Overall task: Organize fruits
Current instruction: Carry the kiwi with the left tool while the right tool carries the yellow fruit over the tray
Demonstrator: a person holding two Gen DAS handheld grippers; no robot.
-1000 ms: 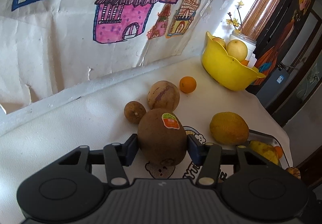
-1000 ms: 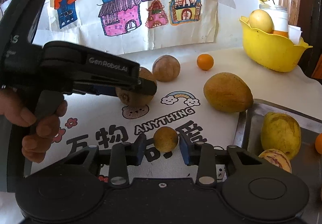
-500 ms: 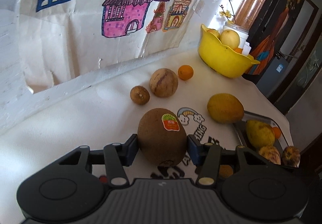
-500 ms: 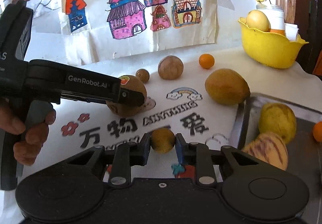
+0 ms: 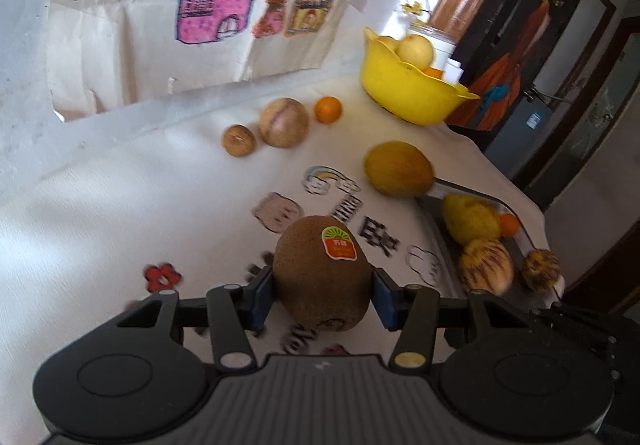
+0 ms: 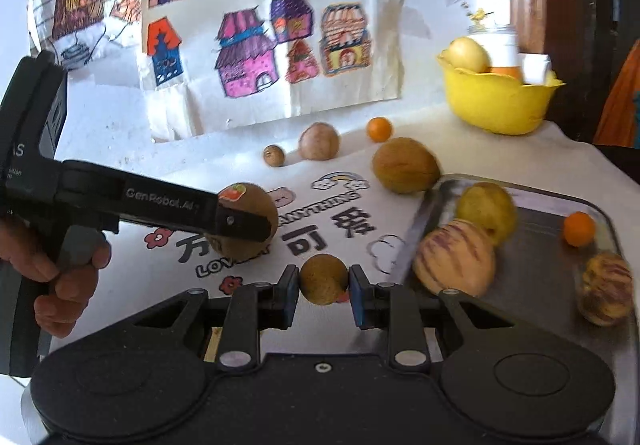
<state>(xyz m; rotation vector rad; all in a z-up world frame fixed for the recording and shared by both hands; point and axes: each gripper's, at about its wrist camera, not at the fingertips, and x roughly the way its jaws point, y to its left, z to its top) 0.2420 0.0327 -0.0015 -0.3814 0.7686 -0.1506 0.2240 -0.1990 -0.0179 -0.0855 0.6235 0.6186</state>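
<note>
Now you carry one fruit in each tool. Your left gripper (image 5: 322, 295) is closed about a third of the way on the kiwi (image 5: 322, 273), pads at the fruit's 3 and 9 o'clock, sticker up, clear of the cloth. Your right gripper (image 6: 324, 291) is clamped on the small brown fruit (image 6: 323, 279), possibly a longan; blur hides its skin. The metal tray (image 6: 536, 201) lies at 2 o'clock in the right wrist view, holding four fruits. Expect the kiwi to be light, fuzzy and easily bruised: hold across its widest girth. The small round fruit may roll out; keep the pads centred.
</note>
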